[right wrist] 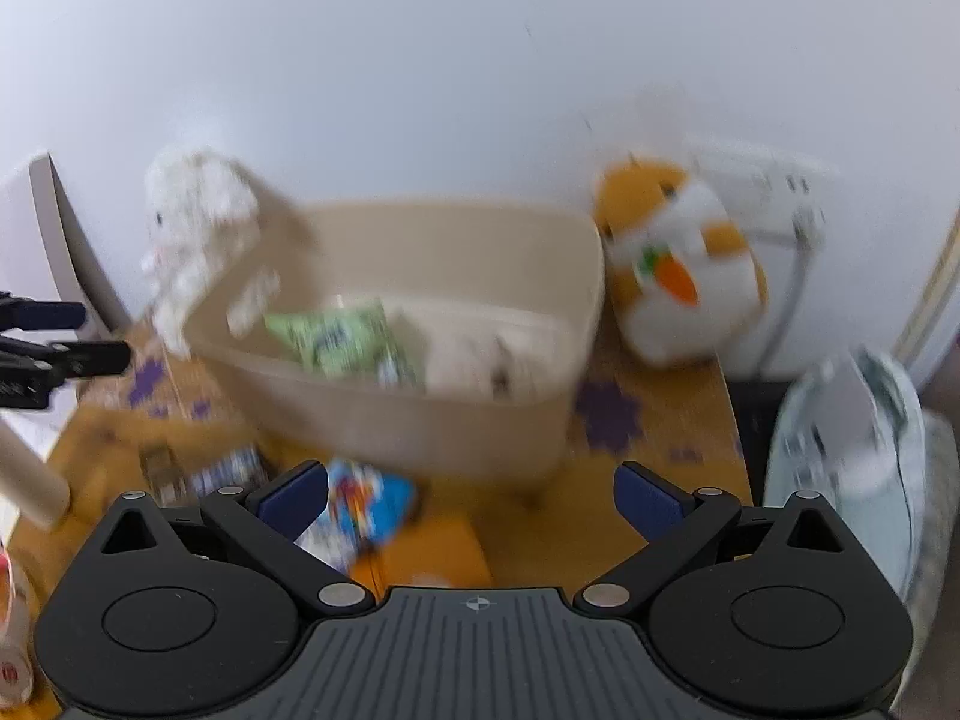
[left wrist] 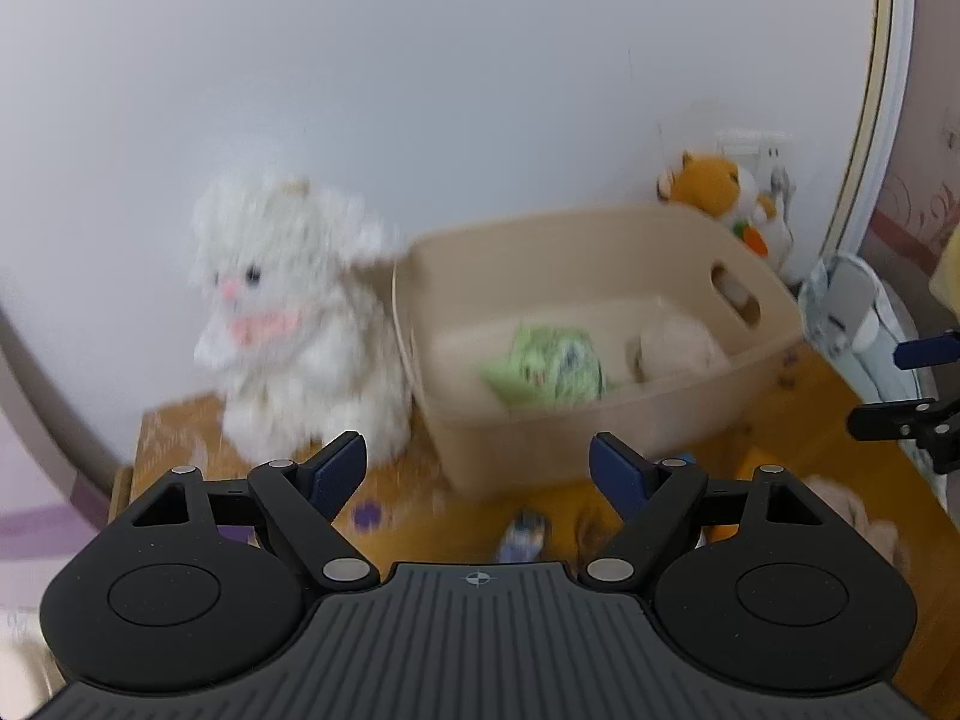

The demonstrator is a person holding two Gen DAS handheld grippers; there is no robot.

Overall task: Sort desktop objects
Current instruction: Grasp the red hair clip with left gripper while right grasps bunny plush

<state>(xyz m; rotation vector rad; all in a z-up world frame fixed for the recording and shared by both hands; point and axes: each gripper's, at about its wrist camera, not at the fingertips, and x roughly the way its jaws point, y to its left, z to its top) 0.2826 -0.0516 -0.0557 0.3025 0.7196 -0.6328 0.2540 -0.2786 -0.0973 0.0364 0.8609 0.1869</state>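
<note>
Sorting looks partly done, judging from the left wrist view. The beige storage bin [left wrist: 600, 324] stands on the orange counter [left wrist: 798, 420] against the wall, and already holds a green snack packet [left wrist: 549, 363] and a pale soft toy [left wrist: 675, 351]. The left hand-held gripper [left wrist: 477, 468] hangs in front of the bin with its blue pads spread wide and nothing between them, so it is released. A white plush rabbit [left wrist: 288, 312] sits just beside the bin's left end, outside it, and an orange-and-white plush hamster [left wrist: 723, 198] sits behind its far right corner. A small blurred packet [left wrist: 523, 534] lies on the counter below the gripper, still to be sorted. At the right edge the other gripper's fingers poke in.

From the right wrist view the picture is much the same, only blurrier. The right hand-held gripper [right wrist: 471, 498] is also released, jaws wide and empty. Just inside its left pad, lower down on the counter, lies a blue snack packet [right wrist: 366, 510], with a further blurred item [right wrist: 231, 471] to its left. The bin [right wrist: 420, 408] shows the green packet [right wrist: 342, 339] and pale toy [right wrist: 474, 360] inside. The hamster [right wrist: 678, 270] stands outside, to the bin's right, the rabbit [right wrist: 192, 228] at its left.

I judge several loose packets still need collecting; whether the plush toys belong in the bin I cannot tell.
</note>
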